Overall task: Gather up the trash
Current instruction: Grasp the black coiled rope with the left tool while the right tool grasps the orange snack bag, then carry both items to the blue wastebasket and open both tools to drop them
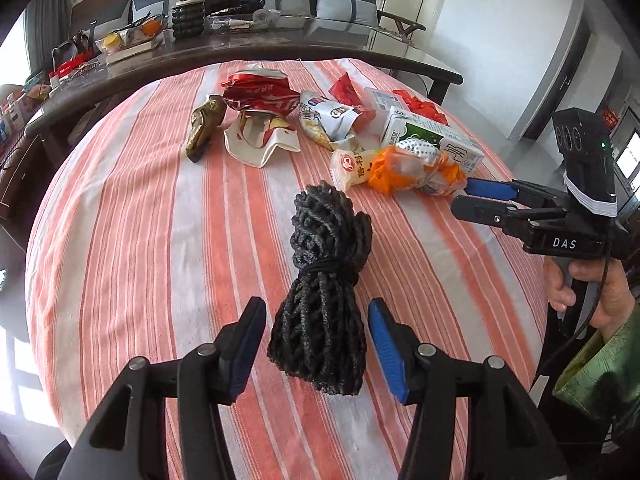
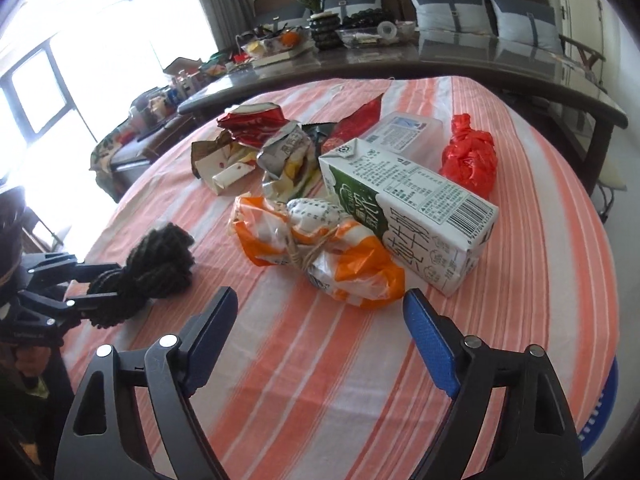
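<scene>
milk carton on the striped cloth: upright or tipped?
Tipped. The milk carton lies on its long side on the striped cloth, gabled top facing away, barcode panel up, beside the orange tied bag.

Left gripper [image 1: 316, 332] points forward and down, jaws parted about halfway, blue pads [image 1: 386, 354] facing inward, neither pad pressing on anything. Seen from the right wrist view it sits at the far left edge, fingers pointing right.

Right gripper [image 2: 320, 320] also angled downward, jaws spread wide, nothing between the 2 pads. In the left wrist view it comes in from the right edge, fingers stacked one above the other and pointing left, low over the surface.

Person's right hand [image 1: 588, 292] wraps the grip handle below the body; a green sleeve [image 1: 600, 364] shows at the wrist.
</scene>
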The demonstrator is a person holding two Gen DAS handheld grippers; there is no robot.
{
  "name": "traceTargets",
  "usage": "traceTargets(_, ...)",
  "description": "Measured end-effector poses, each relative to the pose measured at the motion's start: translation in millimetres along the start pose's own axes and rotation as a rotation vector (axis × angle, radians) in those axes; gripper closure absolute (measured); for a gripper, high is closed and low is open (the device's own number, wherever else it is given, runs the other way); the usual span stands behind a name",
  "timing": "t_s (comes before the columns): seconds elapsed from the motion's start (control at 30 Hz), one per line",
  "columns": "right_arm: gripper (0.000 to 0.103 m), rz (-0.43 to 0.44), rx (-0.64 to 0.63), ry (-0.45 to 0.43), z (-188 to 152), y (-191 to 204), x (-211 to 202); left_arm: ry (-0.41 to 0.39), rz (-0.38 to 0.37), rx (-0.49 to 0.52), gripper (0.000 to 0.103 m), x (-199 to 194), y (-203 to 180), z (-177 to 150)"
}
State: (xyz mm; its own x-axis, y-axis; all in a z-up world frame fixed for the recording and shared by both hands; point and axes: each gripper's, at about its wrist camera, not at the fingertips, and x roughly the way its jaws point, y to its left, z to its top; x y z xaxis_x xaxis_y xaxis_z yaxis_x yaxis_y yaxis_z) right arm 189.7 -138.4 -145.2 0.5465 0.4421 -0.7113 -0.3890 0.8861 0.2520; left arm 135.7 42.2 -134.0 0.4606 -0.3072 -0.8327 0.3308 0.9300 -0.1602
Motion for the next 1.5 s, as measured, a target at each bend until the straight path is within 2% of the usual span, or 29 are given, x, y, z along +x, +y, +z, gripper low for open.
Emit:
traceTargets(0.03, 0.027, 0.037, -0.012, 0.009, 0, 4, 1, -0.004, 0.003, 0.008, 0.043, -1, 0, 1)
traceTargets(0.1, 0.033, 0.171, -0.035, 0.061, -4, 13, -3, -0.017, 0.009, 0.03, 0.039, -3, 1, 0)
traceTargets(0.17, 0.033, 0.263, -0.075, 0.107, -11, 25, -12, -0.022, 0.008, 0.057, 0.038, -3, 1, 2)
traceTargets(0.2, 0.033, 0.277, -0.099, 0.116, -13, 31, -18, -0.02, 0.008, 0.073, 0.038, -1, 0, 3)
traceTargets(0.33, 0.025, 0.182, -0.174, 0.103, -5, 43, -25, -0.004, 0.028, 0.151, 0.038, 10, -8, 7)
traceTargets(0.4, 0.025, 0.134, -0.221, 0.109, 5, 46, -16, 0.018, 0.026, 0.175, 0.038, 16, -9, 9)
traceTargets(0.47, 0.025, 0.133, -0.273, 0.142, 14, 53, -5, 0.035, 0.024, 0.195, 0.038, 21, -10, 11)
traceTargets(0.57, 0.025, 0.115, -0.389, 0.208, 23, 65, 11, 0.051, 0.065, 0.216, 0.039, 27, -12, 11)
traceTargets(0.63, 0.025, 0.087, -0.462, 0.233, 25, 75, 22, 0.063, 0.058, 0.209, 0.068, 28, -11, 11)
traceTargets(0.67, 0.026, 0.077, -0.489, 0.247, 25, 79, 27, 0.064, 0.051, 0.195, 0.069, 28, -10, 11)
traceTargets(0.7, 0.03, 0.069, -0.509, 0.261, 24, 81, 32, 0.059, 0.048, 0.182, 0.069, 27, -8, 11)
traceTargets(0.77, 0.051, 0.048, -0.543, 0.294, 21, 84, 38, 0.054, 0.042, 0.156, 0.07, 24, -7, 12)
traceTargets(0.8, 0.058, 0.034, -0.55, 0.3, 19, 83, 38, 0.045, 0.038, 0.139, 0.07, 21, -8, 13)
traceTargets(0.93, 0.059, 0.058, -0.415, 0.246, 25, 62, 10, -0.011, -0.015, 0.09, 0.07, 3, -25, 27)
traceTargets(1.0, 0.059, 0.092, -0.3, 0.196, 30, 40, -19, -0.034, -0.053, 0.086, 0.07, -3, -44, 38)
traceTargets(1.07, 0.059, 0.078, -0.184, 0.141, 33, 8, -52, -0.054, -0.091, 0.106, 0.07, -5, -71, 51)
traceTargets(1.17, 0.059, -0.006, 0.0, 0.066, 34, -57, -102, -0.062, -0.172, 0.145, 0.07, 2, -121, 74)
traceTargets(1.3, 0.059, -0.21, 0.199, 0.029, 20, -151, -151, -0.026, -0.267, 0.189, 0.07, 35, -199, 105)
traceTargets(1.4, 0.059, -0.286, 0.358, 0.043, -2, -216, -167, 0.038, -0.342, 0.198, 0.07, 72, -257, 122)
traceTargets(1.5, 0.059, -0.326, 0.49, 0.068, -32, -267, -168, 0.096, -0.383, 0.217, 0.07, 113, -310, 131)
